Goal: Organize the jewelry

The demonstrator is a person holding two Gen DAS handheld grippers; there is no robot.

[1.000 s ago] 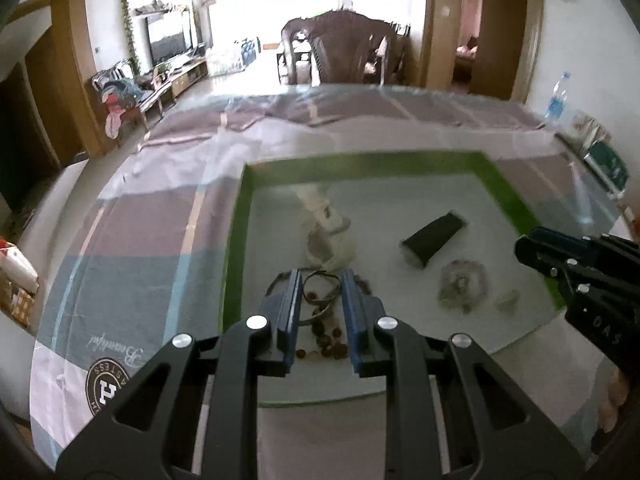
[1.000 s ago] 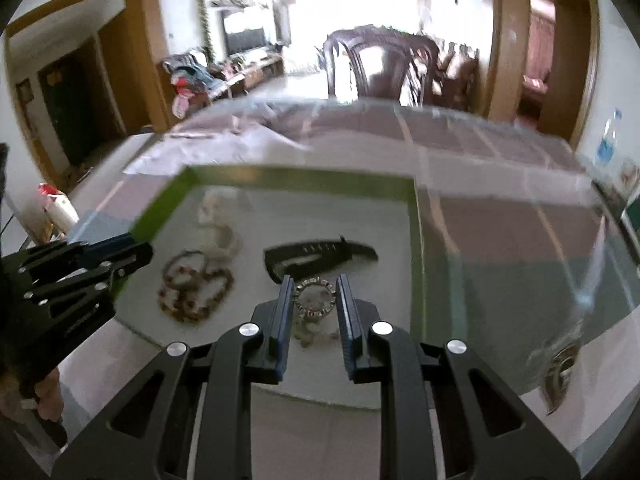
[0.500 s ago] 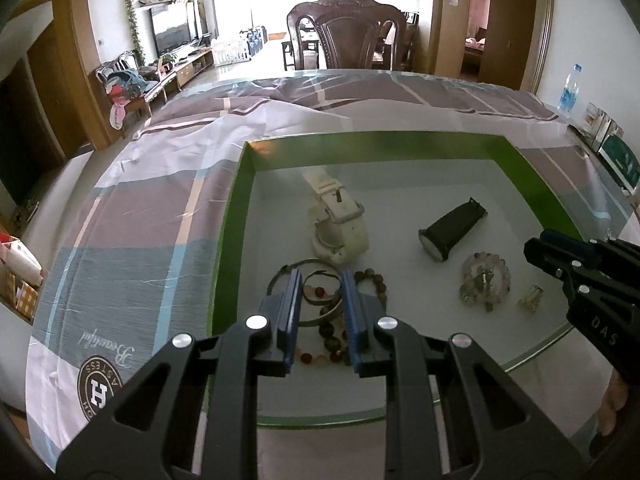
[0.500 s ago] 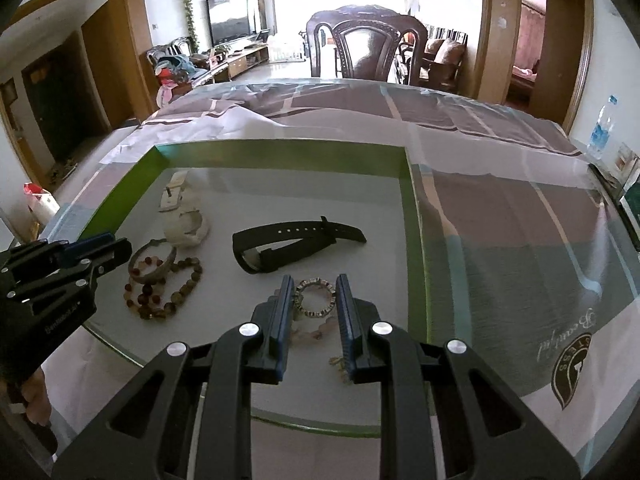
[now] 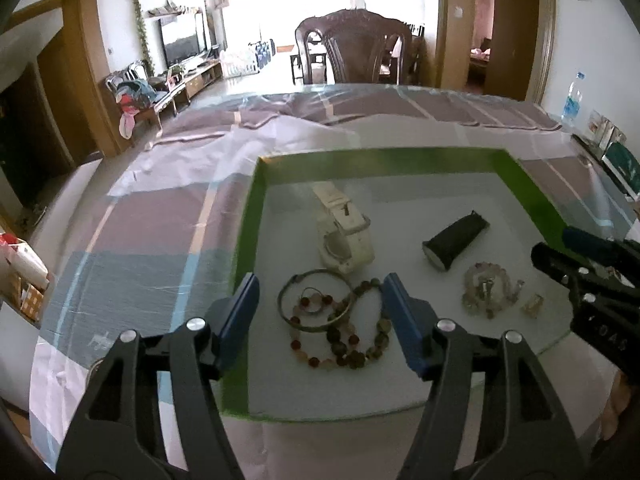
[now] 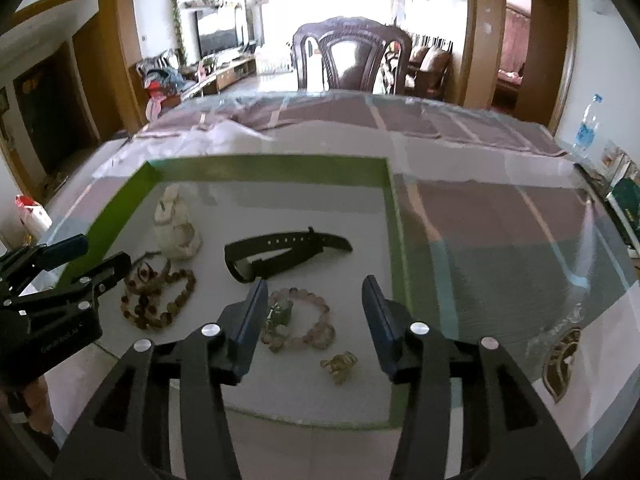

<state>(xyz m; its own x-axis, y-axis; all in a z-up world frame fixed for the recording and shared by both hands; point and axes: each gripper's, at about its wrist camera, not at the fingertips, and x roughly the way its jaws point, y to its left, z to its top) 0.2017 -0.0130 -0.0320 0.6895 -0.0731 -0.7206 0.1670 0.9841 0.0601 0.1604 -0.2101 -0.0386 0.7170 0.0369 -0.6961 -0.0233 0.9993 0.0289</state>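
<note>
So the whole thing comes down to which pile sits in front of which jaws. Far left on the green-edged mat [image 5: 256,216] there's the white watch [image 5: 344,236], lying with its strap running away from the camera. Just in front of it is the tangle of the thin metal bangle [image 5: 314,300] and the brown bead bracelets [image 5: 352,344], and that heap sits right between the left gripper [image 5: 318,320] jaws, which have just been opening and now stand spread, nothing pinched. The beads look to be lying loose on the mat, not held.

Moving right, the black watch strap [image 6: 280,252] lies across the mat, long axis roughly left-right in the right wrist view, beyond both sets of jaws.

Then the pale pink bead bracelet [image 6: 302,324] with a greenish charm in it sits between the right gripper [image 6: 314,320] jaws, closer to the left finger. Those jaws have just been opening too and are spread, holding nothing. The little gold trinket [image 6: 340,366] lies a bit nearer the camera.

My guess: left hand takes the brown heap, right hand the pink one, each nearly straight ahead on the bench.
</note>
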